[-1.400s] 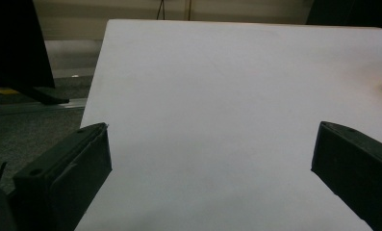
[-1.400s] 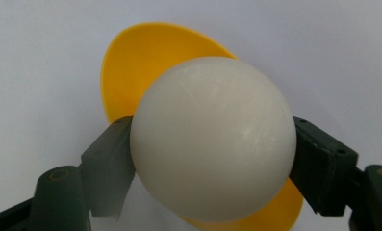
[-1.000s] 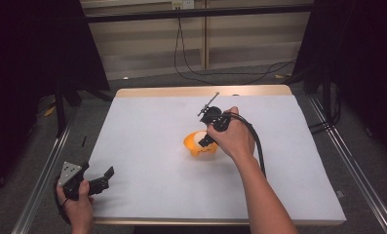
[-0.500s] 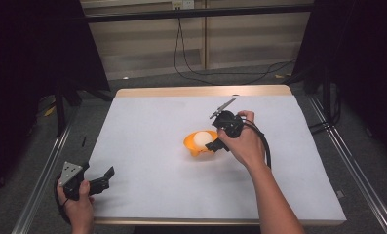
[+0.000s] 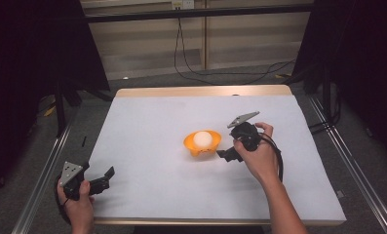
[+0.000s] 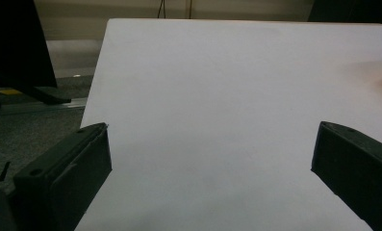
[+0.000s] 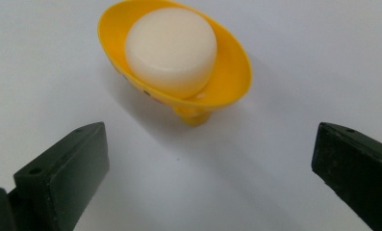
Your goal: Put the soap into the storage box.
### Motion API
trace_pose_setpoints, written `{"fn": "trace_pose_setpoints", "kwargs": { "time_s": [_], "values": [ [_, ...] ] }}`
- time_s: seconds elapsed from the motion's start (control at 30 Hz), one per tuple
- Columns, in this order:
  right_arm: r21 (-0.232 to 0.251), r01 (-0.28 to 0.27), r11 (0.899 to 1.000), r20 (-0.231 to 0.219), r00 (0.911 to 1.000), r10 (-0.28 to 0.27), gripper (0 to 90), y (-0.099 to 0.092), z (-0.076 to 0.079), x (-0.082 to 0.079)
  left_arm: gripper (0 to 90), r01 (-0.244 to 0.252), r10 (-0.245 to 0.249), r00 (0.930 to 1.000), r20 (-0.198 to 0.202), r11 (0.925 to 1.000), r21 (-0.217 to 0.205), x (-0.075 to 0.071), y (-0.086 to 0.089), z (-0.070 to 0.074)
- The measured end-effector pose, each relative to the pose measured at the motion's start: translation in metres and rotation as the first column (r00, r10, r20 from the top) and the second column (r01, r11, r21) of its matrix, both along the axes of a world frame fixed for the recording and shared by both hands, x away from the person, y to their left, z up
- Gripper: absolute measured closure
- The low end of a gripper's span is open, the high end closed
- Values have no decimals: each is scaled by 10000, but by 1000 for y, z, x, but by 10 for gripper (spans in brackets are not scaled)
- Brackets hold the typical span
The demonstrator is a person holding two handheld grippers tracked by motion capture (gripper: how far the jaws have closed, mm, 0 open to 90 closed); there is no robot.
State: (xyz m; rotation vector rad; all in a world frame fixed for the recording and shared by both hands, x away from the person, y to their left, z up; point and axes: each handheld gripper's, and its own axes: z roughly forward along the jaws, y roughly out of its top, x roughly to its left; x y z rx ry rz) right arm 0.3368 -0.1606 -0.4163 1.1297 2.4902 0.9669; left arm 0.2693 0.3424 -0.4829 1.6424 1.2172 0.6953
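White tabletop — at its middle a yellow bowl holds a white puck. Right gripper, just beside the bowl, has just opened its jaws wide, nothing between them; left gripper — open, empty, near corner.

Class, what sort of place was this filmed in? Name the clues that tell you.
Probably a lab or recording studio, not a home: a white-covered table ringed by dark curtains, loose cables on the floor, and a person working a handheld gripper beside a yellow bowl.
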Motion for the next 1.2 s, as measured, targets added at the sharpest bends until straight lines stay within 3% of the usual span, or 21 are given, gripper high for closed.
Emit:
{"fn": "trace_pose_setpoints", "kwargs": {
  "time_s": [0.5,1.2],
  "values": [
    [398,928,9949,16,9957,-929,0,-44,-24,-35,0,-13,13,10000,0,10000,4,0,-1,0],
    [1285,2014,9710,322,9778,-2071,0,-105,-43,-78,0,-8,8,10000,24,9999,116,0,-1,0]
  ]
}}
